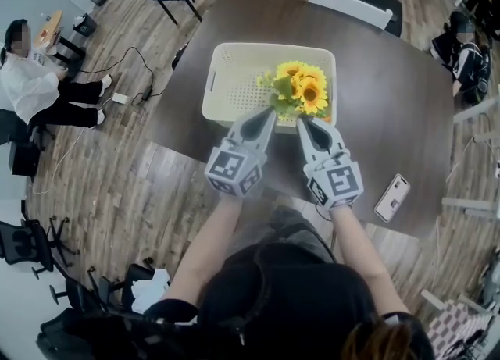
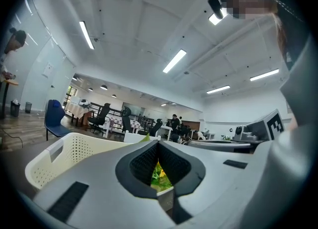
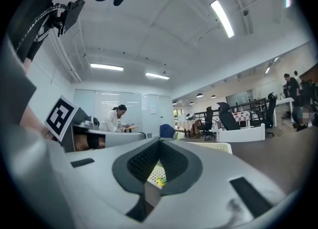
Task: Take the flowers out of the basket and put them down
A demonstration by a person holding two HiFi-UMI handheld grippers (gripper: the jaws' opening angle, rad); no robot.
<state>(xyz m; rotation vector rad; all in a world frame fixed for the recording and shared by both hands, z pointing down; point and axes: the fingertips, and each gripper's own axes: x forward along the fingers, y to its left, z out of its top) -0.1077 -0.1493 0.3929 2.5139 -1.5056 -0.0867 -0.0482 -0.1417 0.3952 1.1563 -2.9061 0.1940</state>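
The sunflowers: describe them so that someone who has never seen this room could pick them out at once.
A dark brown table fills the middle of the head view, and a cream perforated basket stands on it. The sunflowers lie in the basket's right-hand end; their yellow petals and green leaves are the only bright colour there.

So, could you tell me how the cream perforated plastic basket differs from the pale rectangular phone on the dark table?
The cream perforated plastic basket is far larger than the pale rectangular phone. The basket has raised walls and holds yellow sunflowers; the phone lies flat and bare. The basket sits mid-table; the phone lies by the near right edge. Both rest on the dark brown table.
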